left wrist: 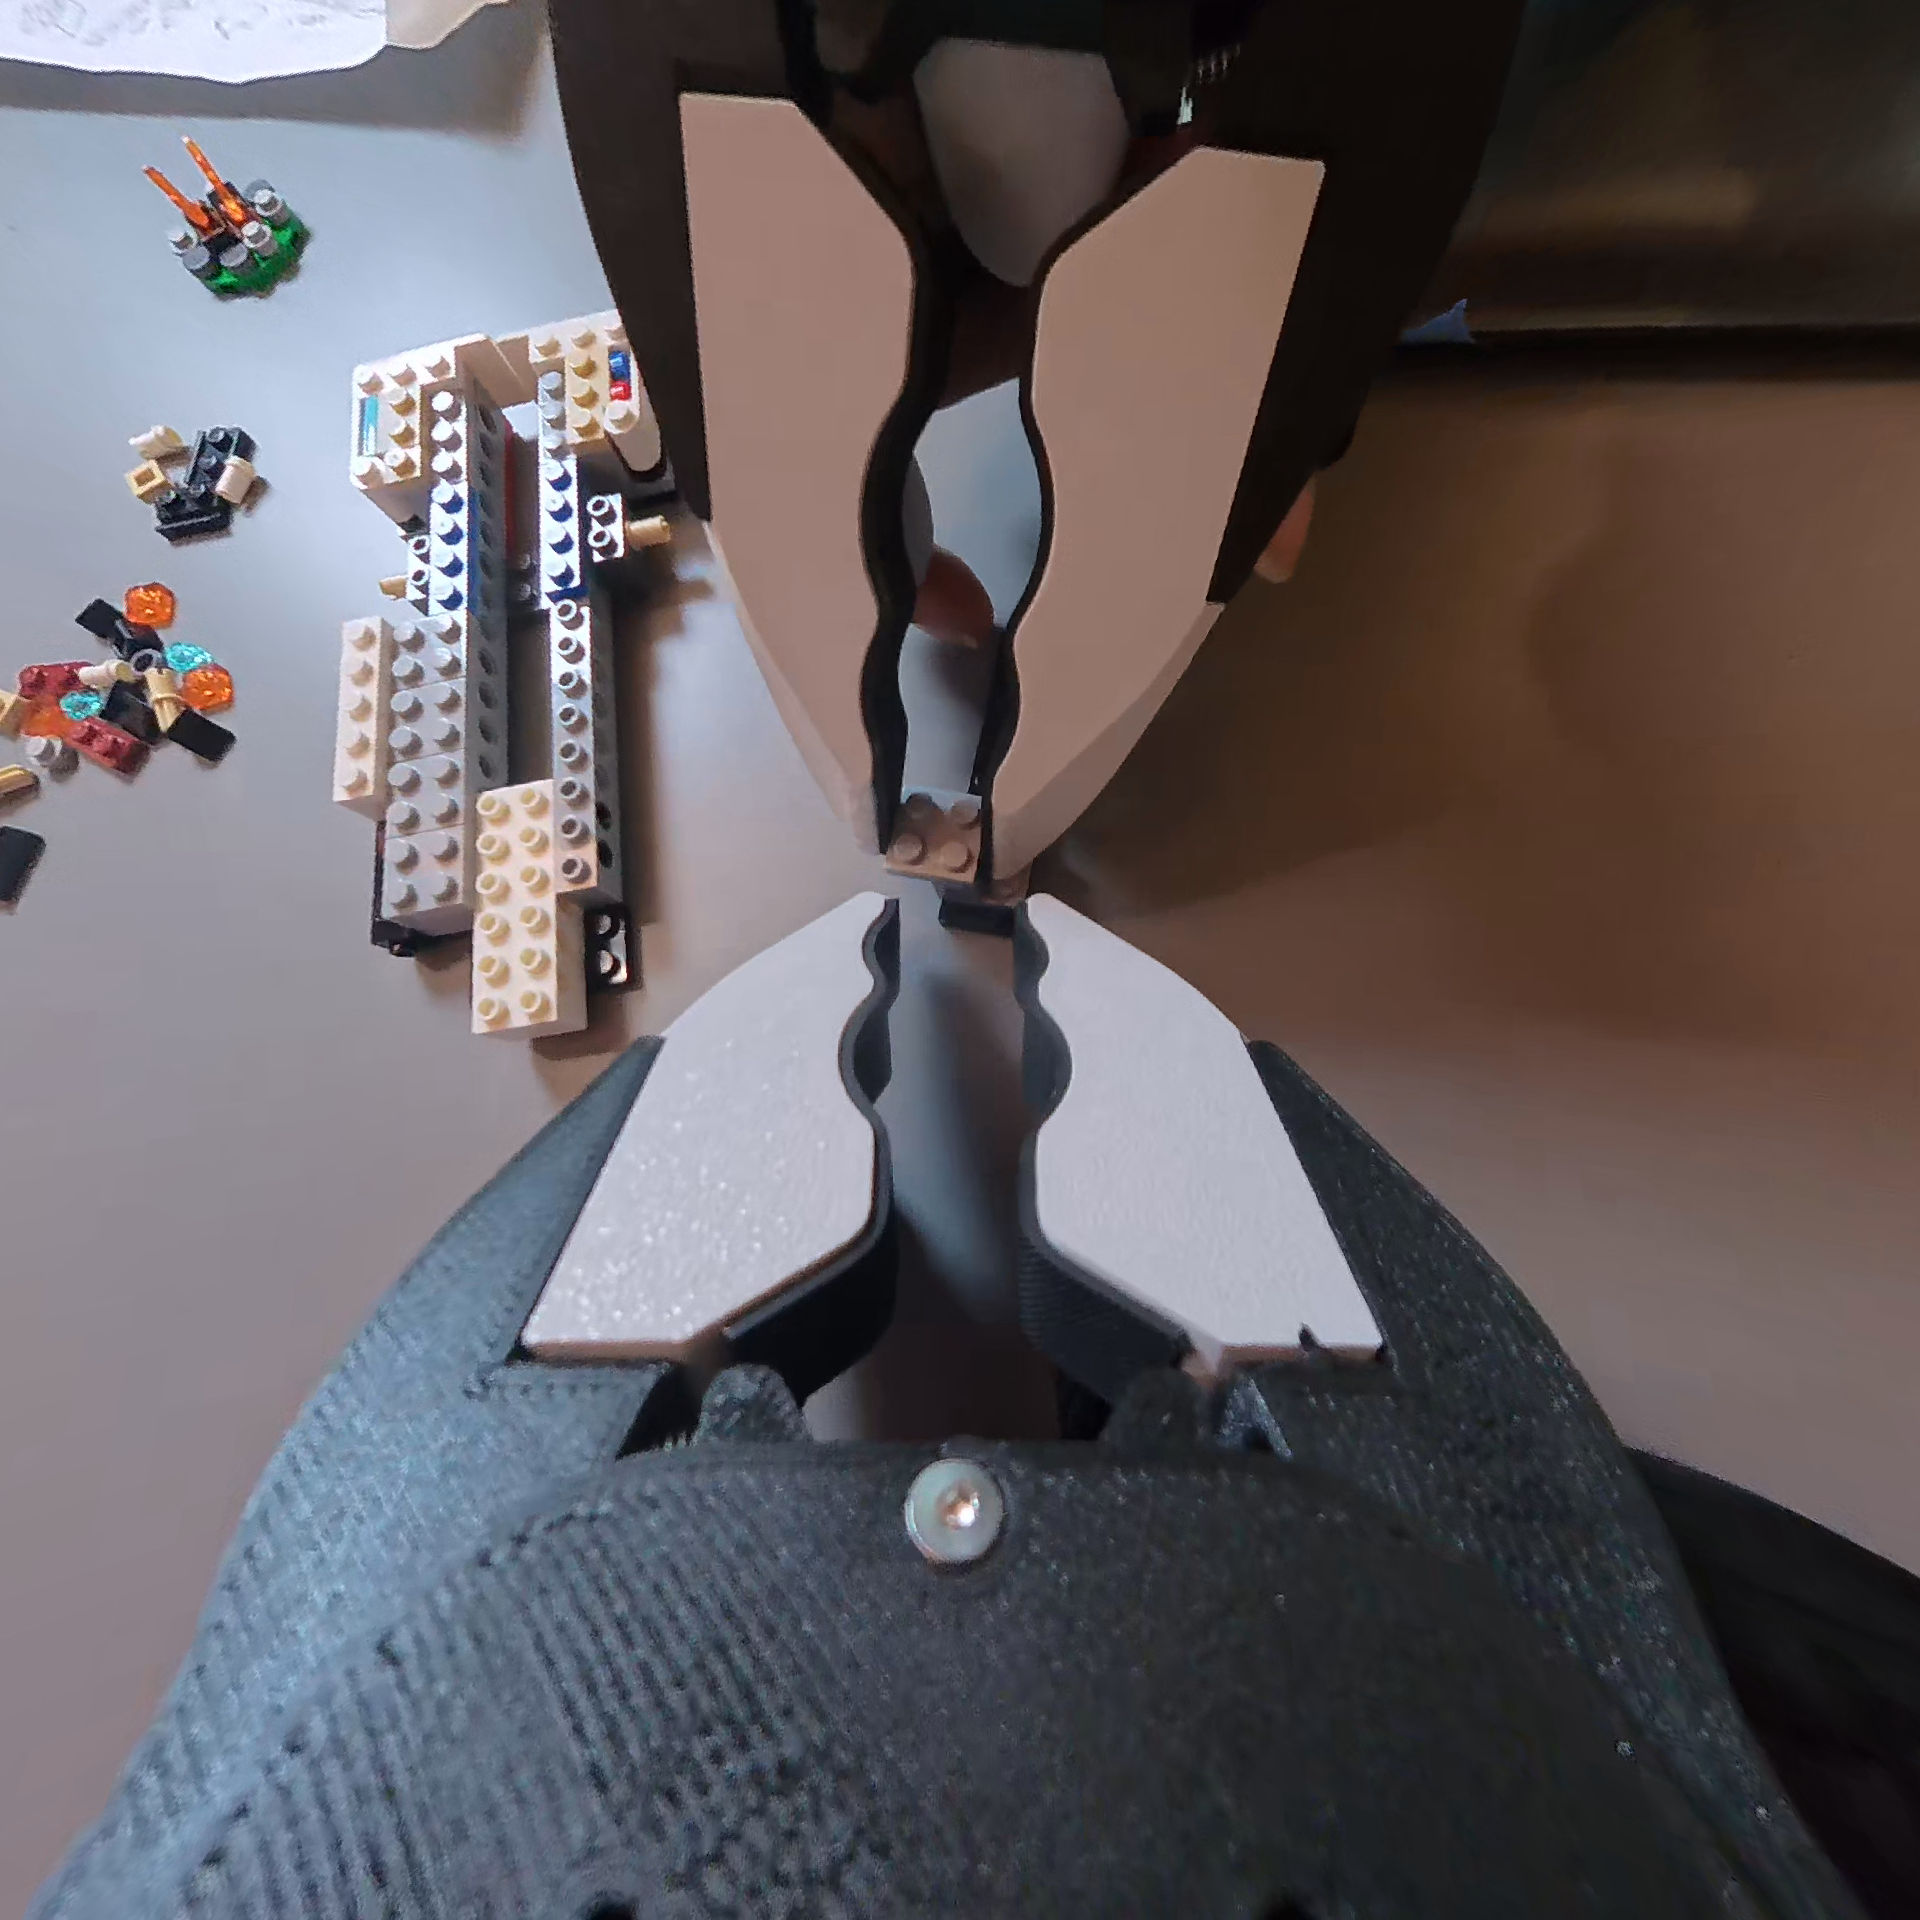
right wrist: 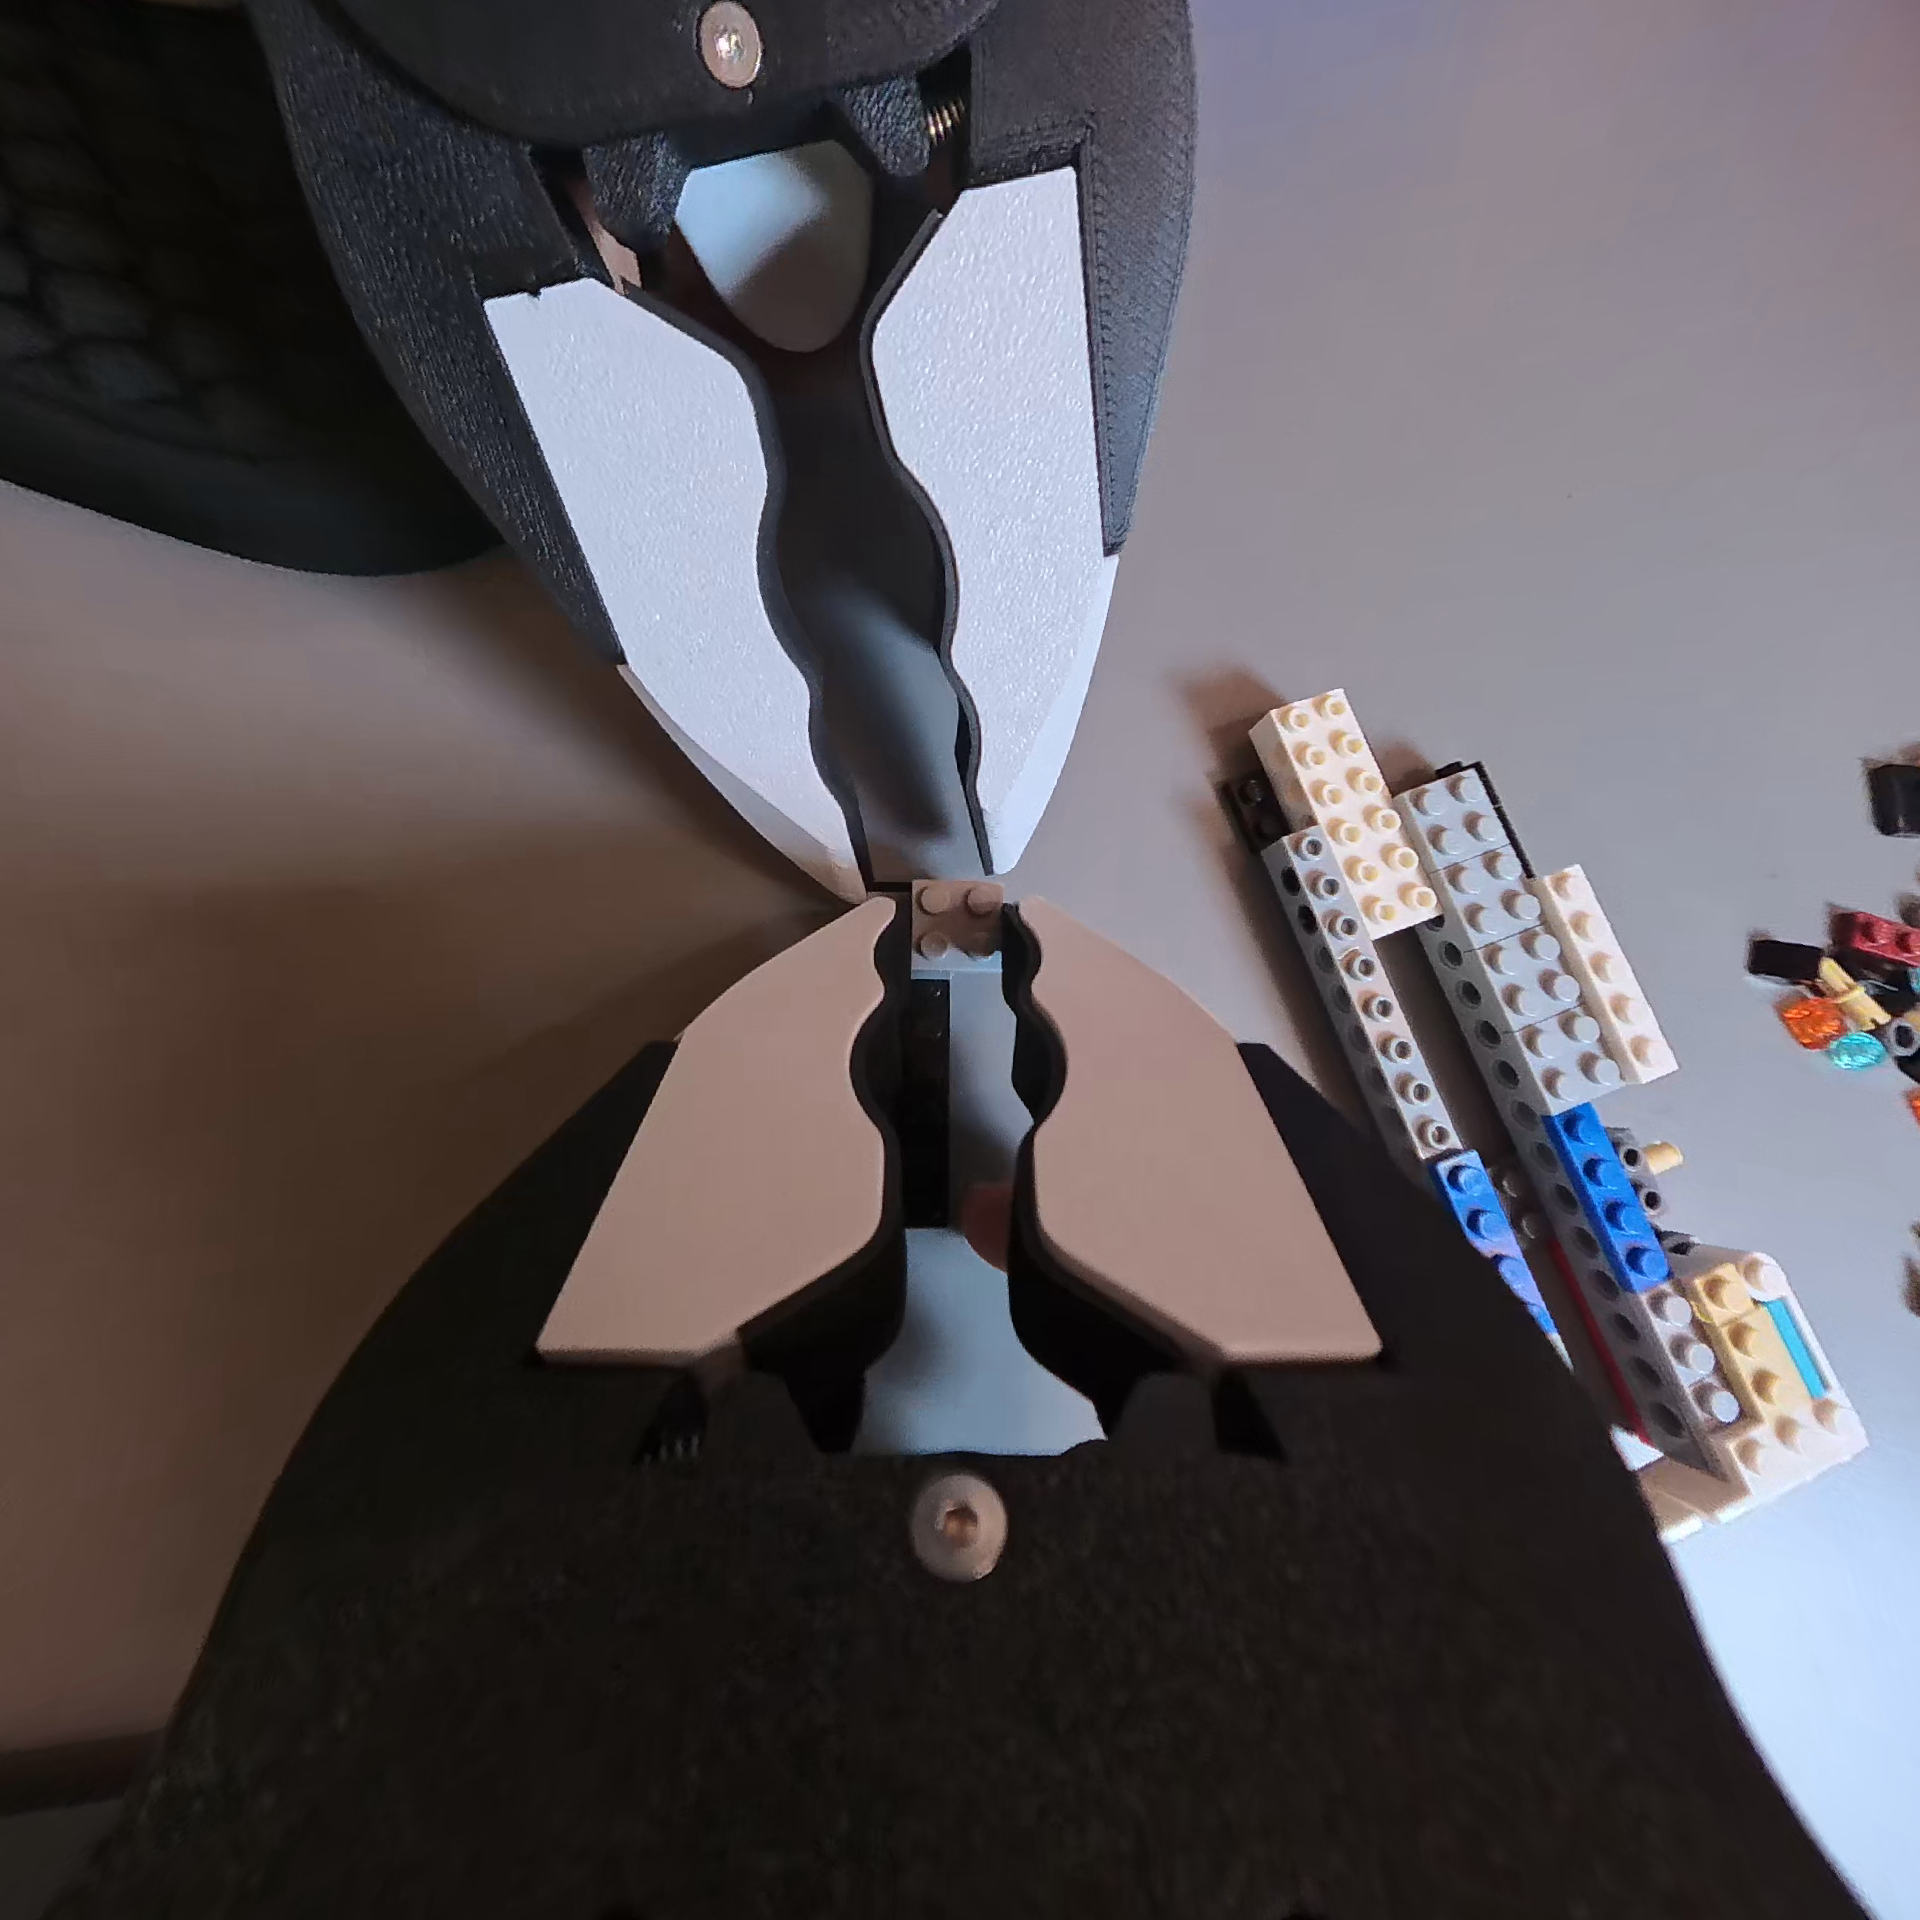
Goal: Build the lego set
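Grippers meet tip-to-tip: right gripper (left wrist: pixel 935 831) pinches grey plate (left wrist: pixel 935 828); left gripper (left wrist: pixel 956 914) narrow.

Black ribbed tongs (left wrist: pixel 961 914), white wavy-edged fingers (left wrist: pixel 727 1164)

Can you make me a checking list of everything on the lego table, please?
surface: plain grey table.
job's things: long half-built lego model lying flat; small grey plate on a black piece, between the grippers.
clutter: loose small pieces, green mini build, black mini build, white paper.
grippers: right gripper shut on the small grey plate; left gripper tip to tip with it, grip unclear.
cables: nothing seen.
surroundings: dark textured thing, cannot tell what.
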A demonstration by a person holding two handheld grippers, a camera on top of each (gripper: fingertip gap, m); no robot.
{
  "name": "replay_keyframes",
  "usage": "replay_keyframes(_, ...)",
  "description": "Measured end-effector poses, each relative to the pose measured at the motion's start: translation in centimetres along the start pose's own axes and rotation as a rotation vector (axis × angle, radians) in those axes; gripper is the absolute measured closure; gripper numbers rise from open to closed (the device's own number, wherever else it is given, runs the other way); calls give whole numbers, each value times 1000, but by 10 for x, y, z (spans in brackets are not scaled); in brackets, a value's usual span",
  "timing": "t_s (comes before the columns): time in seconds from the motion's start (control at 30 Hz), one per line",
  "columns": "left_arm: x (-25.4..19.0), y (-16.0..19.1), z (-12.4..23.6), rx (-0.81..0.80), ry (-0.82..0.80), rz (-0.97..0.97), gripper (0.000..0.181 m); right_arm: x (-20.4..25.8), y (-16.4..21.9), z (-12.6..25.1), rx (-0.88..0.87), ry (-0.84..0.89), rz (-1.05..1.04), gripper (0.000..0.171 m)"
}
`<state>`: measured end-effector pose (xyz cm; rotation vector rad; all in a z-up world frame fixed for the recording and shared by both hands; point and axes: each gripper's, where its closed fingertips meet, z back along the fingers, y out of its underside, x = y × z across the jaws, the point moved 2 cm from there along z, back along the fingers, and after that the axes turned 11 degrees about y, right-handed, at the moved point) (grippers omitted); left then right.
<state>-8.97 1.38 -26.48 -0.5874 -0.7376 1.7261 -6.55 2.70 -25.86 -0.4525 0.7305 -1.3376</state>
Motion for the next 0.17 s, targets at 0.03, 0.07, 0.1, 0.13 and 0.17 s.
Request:
replay_keyframes(0.03, 0, 0, 0, 0, -1, -2, 160, 0, 0, 0, -2, -4, 5, 155)
replay_keyframes(0.07, -1, -1, -1, -1, 5, -4, 161, 1, 1, 1, -6, -10, 12, 155)
replay_keyframes(0.1, -3, -1, -2, -3, 13, -4, 162, 1, 1, 2, -10, -15, 18, 155)
replay_keyframes(0.13, -4, -2, -3, -6, 17, -5, 163, 2, 2, 3, -11, -17, 20, 155)
replay_keyframes(0.17, -5, -2, -4, -8, 21, -7, 164, 2, 3, 3, -12, -21, 16, 155)
